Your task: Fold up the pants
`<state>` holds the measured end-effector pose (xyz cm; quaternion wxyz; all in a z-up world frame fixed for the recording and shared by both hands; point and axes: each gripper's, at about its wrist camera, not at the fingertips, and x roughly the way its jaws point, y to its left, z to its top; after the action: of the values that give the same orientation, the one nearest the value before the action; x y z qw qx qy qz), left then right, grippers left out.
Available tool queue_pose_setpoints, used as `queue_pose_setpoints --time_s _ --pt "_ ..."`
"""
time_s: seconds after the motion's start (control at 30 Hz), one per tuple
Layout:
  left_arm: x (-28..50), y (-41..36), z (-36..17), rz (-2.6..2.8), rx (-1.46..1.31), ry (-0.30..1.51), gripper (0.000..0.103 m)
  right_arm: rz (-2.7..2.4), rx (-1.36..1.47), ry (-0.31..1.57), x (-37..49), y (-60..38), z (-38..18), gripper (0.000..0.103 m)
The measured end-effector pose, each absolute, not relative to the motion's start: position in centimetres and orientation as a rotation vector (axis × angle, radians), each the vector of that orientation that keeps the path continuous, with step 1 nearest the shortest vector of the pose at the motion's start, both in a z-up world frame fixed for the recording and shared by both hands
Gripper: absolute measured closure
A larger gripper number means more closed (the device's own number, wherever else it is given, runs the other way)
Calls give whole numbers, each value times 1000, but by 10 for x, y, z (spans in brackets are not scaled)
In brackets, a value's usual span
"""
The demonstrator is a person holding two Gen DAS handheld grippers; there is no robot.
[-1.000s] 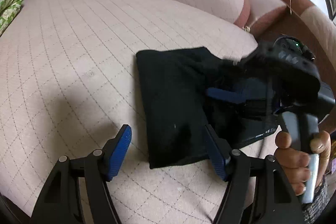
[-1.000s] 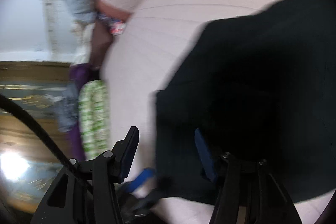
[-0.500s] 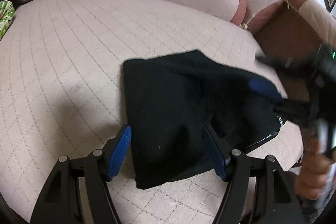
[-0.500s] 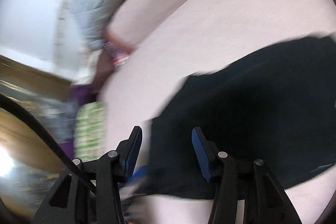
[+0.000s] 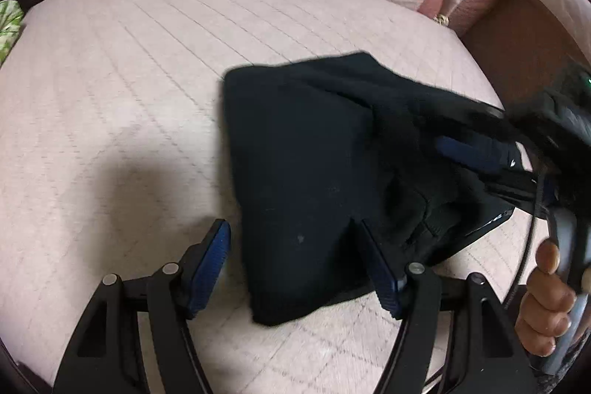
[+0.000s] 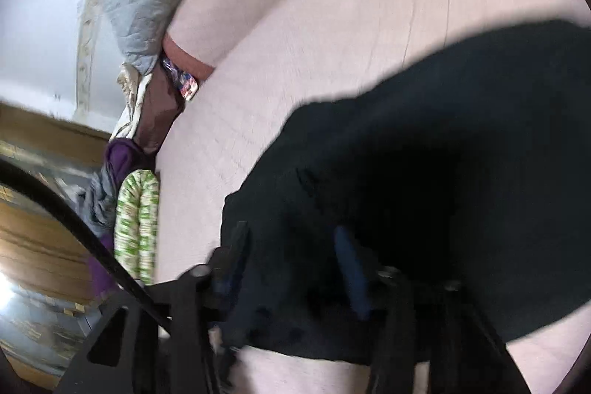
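The right gripper (image 5: 476, 154) has swung back in over the pants (image 5: 317, 180) after pulling off to their right edge half a second ago, and its jaws have just been opening. It reaches in from the pants' right side, one blue pad lying over the dark cloth; blur hides whether any fabric is pinched, so I cannot tell its grip. The hand (image 5: 546, 305) holding it shows below the pants' right corner. The pants lie folded into a black block on the pink quilted sofa (image 5: 110, 98), a looser flap spreading right. The left gripper (image 5: 299, 268) hangs over the pants' near edge, released, jaws wide, the cloth's near left corner between them.
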<state>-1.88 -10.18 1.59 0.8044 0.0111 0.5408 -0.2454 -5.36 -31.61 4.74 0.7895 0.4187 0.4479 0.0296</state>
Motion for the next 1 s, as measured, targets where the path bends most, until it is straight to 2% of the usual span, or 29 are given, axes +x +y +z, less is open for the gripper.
queue_pose_setpoints --time_s 0.23,0.37,0.47,0.73,0.9,1.0 --pt "-25 -117 73 -562 90 1064 33 -145 840 788 -132 -362 87 44" --pt "-19 -174 89 -642 185 1073 33 -351 871 705 -189 -400 83 44" --pt "-15 -229 94 -723 246 1093 33 -421 912 713 -205 -418 69 41" --pt "-4 -376 78 -881 401 1115 33 -443 914 747 -203 -429 41 41" --pt "-2 -439 50 -953 481 1149 33 -446 907 740 -186 -430 33 39" --pt "0 -471 27 -990 529 1194 33 -432 901 728 -180 -432 30 33"
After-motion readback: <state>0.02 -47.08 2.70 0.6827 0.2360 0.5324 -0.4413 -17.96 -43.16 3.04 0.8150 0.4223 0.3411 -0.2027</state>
